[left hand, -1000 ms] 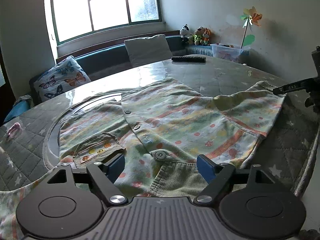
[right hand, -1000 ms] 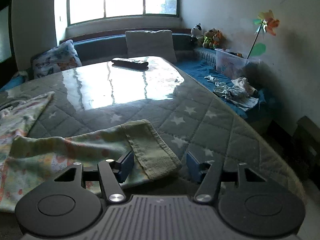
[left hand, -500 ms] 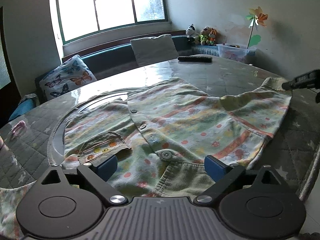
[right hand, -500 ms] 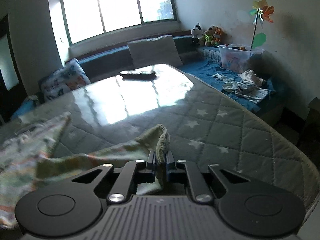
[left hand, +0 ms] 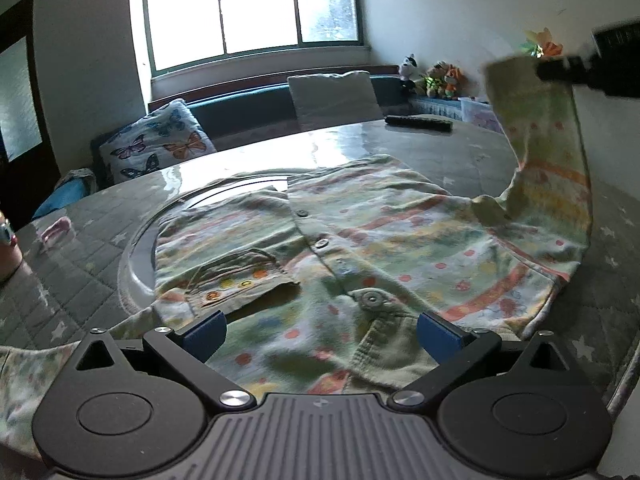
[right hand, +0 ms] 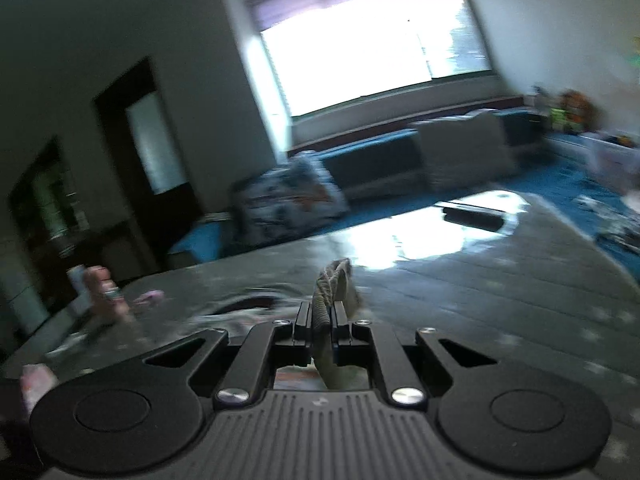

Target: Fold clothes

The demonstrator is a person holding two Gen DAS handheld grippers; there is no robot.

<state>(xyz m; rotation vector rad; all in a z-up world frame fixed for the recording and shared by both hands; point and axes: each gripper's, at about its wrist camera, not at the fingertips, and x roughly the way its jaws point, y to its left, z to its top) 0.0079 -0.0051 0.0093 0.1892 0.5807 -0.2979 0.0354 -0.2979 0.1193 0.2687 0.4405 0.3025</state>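
A small patterned shirt [left hand: 360,248] with buttons and a pocket lies spread on the quilted table [left hand: 80,264]. My left gripper [left hand: 320,334] stands open just above its near hem, nothing between the blue pads. The shirt's right sleeve [left hand: 548,152] is lifted high off the table, its ribbed cuff [right hand: 334,280] pinched in my right gripper [right hand: 322,318], which is shut on it. In the left wrist view the right gripper [left hand: 560,70] shows at the top right, holding the sleeve end.
A black remote [left hand: 418,123] lies at the table's far side. A butterfly cushion [left hand: 156,148] and a white cushion [left hand: 334,96] sit on the bench under the window. A person's hand [right hand: 106,292] is at the table's left edge.
My right gripper has risen and swung left with the cuff, pulling the sleeve up off the table. The left gripper has stayed open over the hem.
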